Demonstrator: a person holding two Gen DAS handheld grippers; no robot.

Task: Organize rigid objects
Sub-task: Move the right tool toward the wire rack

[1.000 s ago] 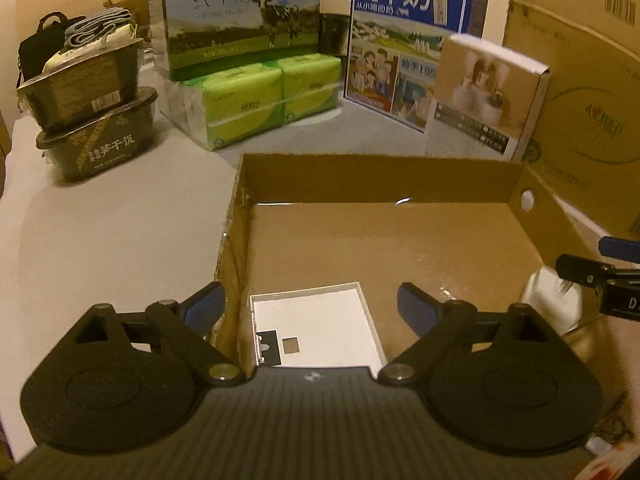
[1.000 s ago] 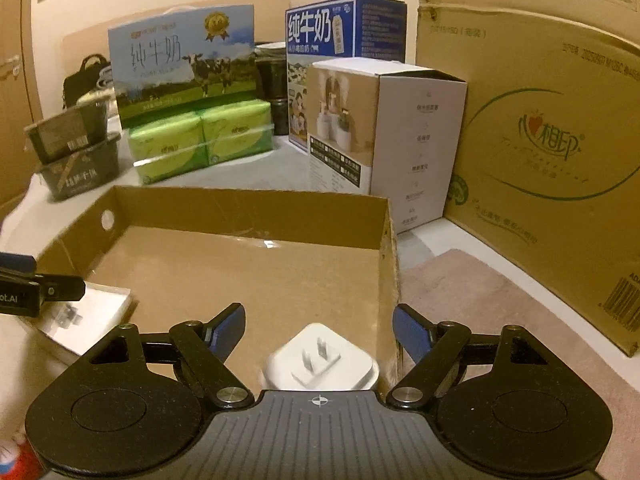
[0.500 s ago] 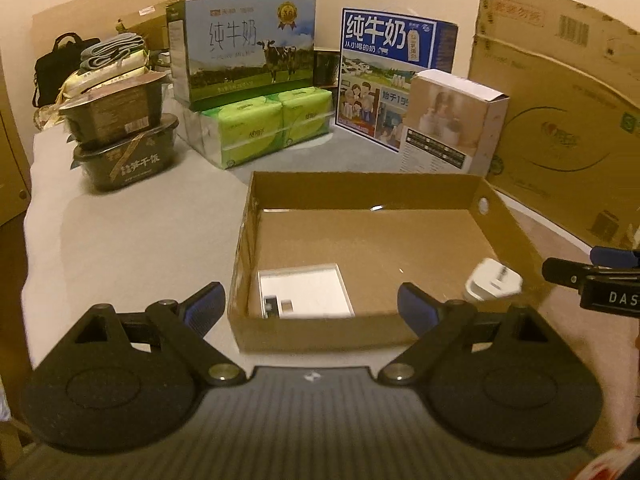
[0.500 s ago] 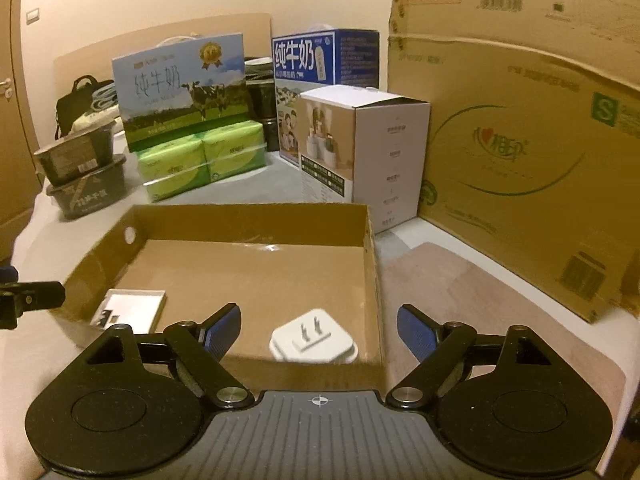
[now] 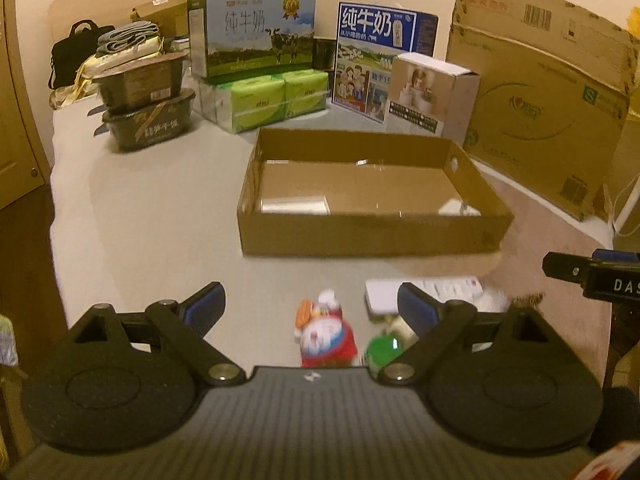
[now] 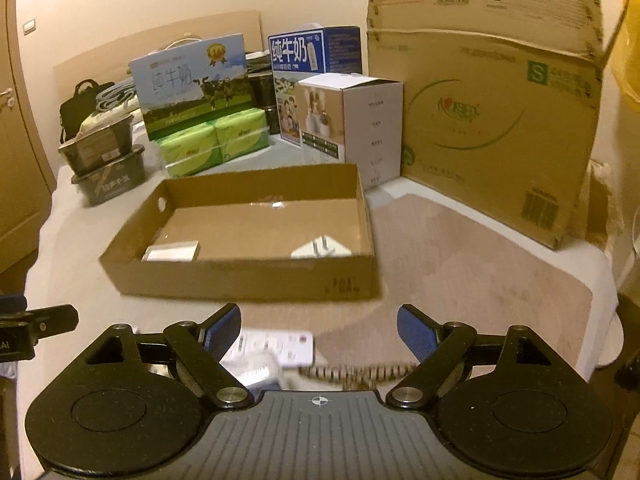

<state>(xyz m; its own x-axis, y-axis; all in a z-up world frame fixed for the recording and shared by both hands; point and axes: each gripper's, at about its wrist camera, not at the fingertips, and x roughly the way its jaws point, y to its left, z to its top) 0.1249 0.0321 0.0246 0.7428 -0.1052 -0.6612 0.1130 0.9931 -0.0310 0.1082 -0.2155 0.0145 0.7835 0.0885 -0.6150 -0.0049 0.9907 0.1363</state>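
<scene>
Both tools, left (image 5: 310, 306) and right (image 6: 319, 330), gape empty before the shallow rectangular cardboard tray (image 6: 240, 276).

Dim, warm yellowish light, soft motion blur on near items, fisheye bending and dark corners throughout.

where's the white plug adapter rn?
Right wrist view: white plug adapter lies inside the cardboard tray, near-right corner, prongs up, apart from the flat white box.

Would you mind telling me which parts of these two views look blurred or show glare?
Left wrist view: the red toy and green ball near the gripper are smeared; glare streaks the cardboard tray floor. Right wrist view: the white packet is blurred, the far boxes sharper; both have a warm, dim cast.
</scene>
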